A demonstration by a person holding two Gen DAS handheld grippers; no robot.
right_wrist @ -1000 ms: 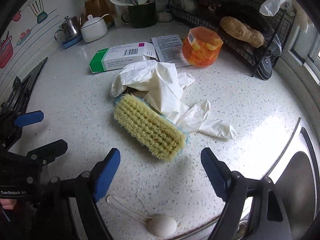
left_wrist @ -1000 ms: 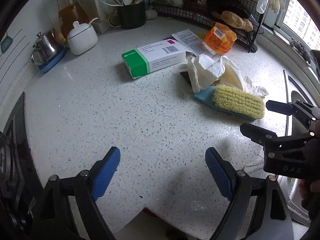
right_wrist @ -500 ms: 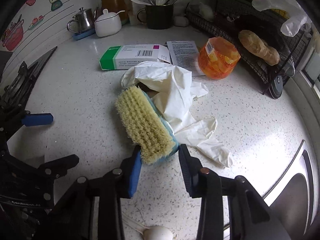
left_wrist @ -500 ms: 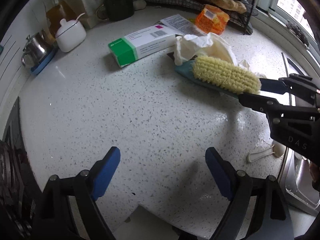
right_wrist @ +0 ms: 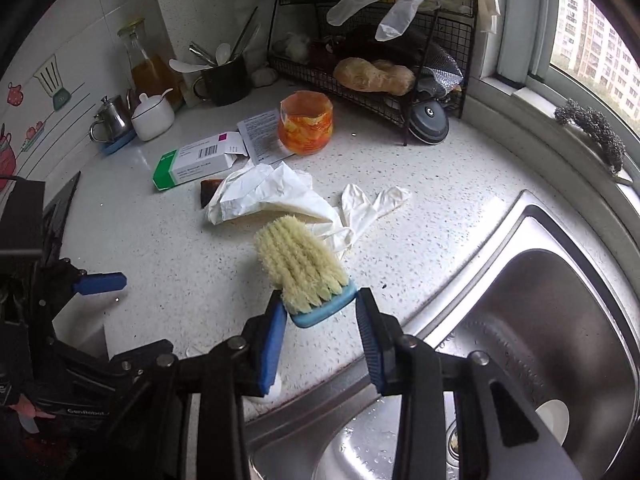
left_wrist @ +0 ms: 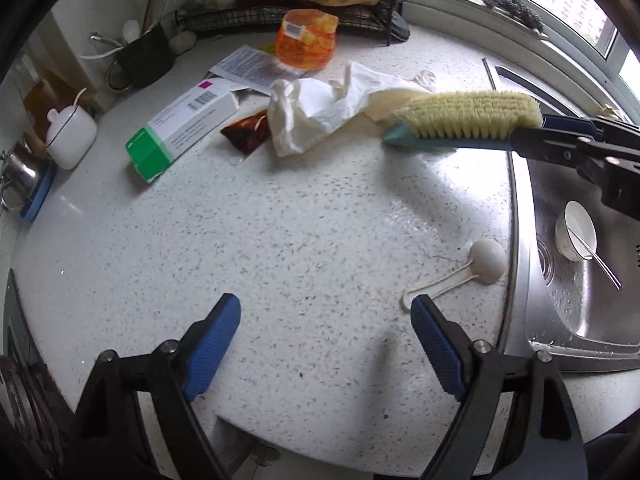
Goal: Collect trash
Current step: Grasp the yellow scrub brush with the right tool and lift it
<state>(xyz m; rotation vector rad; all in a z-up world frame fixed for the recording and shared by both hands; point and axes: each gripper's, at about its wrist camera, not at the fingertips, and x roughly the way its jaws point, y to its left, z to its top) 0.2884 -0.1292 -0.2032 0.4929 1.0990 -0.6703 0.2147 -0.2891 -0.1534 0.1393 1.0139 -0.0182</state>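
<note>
Crumpled white glove [right_wrist: 264, 196] and flat glove [right_wrist: 370, 204] lie mid-counter, a dark red wrapper [left_wrist: 246, 134] tucked under the crumpled one's edge, beside a green-ended white carton [right_wrist: 192, 164], leaflet [right_wrist: 260, 138] and orange packet [right_wrist: 306, 124].

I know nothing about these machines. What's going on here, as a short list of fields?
right gripper: shut on scrub brush, held off the counter
left gripper: open, holding nothing, above the countertop
trash on counter: crumpled white gloves, green-and-white box, dark wrapper, leaflet
also on counter: orange tub, white spoon
sink: holds a small bowl
</note>
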